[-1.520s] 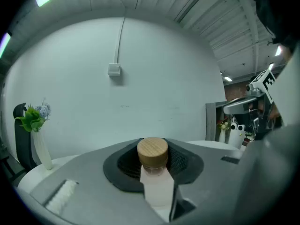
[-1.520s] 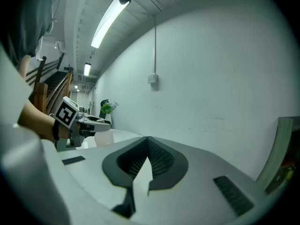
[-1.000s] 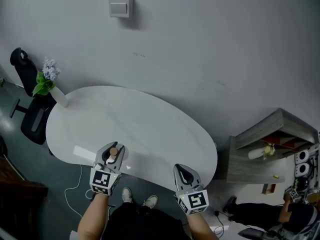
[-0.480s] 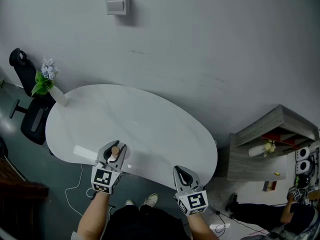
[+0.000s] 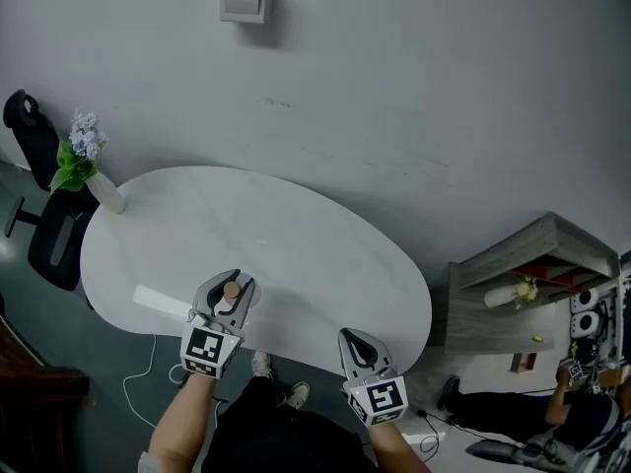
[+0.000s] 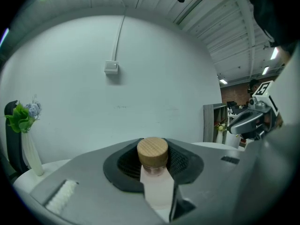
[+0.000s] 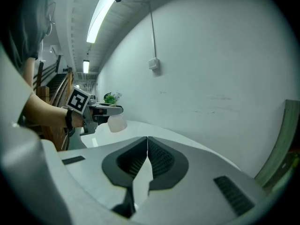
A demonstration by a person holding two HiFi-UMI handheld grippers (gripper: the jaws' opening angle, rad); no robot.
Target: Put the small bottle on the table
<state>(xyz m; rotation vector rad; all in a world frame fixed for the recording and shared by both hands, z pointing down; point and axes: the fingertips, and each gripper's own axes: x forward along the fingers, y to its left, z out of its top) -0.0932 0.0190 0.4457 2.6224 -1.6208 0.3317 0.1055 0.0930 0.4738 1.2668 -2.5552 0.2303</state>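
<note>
Two grippers barely moved: left gripper (image 5: 232, 284) has edged further over the tabletop (image 5: 296, 235) edge, still clamped on the upright small bottle (image 6: 153, 170), apparently clear of the surface; right gripper (image 5: 353, 339) closed, empty; set-down pending.

- Small frosted plastic bottle (image 6: 158, 191): translucent, milky body with a matt finish. Round cap of pale wood (image 6: 152, 149), smooth, fine grain showing.
- Left gripper (image 5: 233, 282) and right gripper (image 7: 147, 140): grey moulded plastic shells, matt and smooth. Jaws lined with black ribbed pads (image 7: 162, 161), dull and rubbery-looking.
- White oval desk (image 5: 296, 235): smooth top, semi-gloss, with a bright patch of reflected light.
- Pale grey wall (image 5: 414, 97): painted, matt, faintly scuffed.
- Grey shelf unit (image 5: 523, 254): wood-grain board, matt.
- White vase (image 5: 106, 193): smooth, slight sheen.
</note>
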